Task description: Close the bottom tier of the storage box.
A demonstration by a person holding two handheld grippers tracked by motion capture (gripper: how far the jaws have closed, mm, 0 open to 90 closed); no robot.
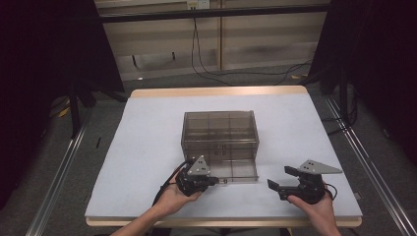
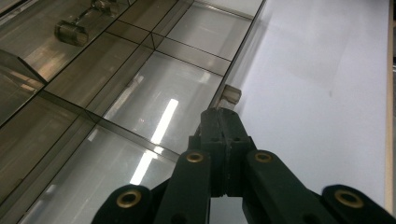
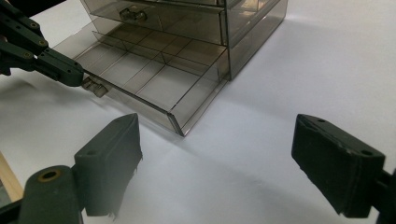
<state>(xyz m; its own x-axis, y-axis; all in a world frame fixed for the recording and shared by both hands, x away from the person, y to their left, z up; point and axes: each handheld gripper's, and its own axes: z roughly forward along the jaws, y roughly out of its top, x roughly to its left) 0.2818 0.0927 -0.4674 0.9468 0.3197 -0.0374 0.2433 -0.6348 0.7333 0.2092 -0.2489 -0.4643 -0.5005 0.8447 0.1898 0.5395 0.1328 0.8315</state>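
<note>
The white tabletop (image 1: 147,128) carried a smoky clear drawer cabinet (image 1: 220,129) at its middle, and the bottom drawer (image 1: 235,169) stood pulled out toward the near edge, its divided compartments bare (nothing lay in any I could see). The left gripper (image 1: 220,181) was clamped on the small drawer handle (image 2: 230,94), jaws together around it at the drawer's front. The right gripper (image 1: 279,179) hovered near the near right corner, jaws wide apart, holding nothing. I judged the drawer-opening step nearly finished; next would come letting go of the handle cleanly, without nudging the light cabinet.
</note>
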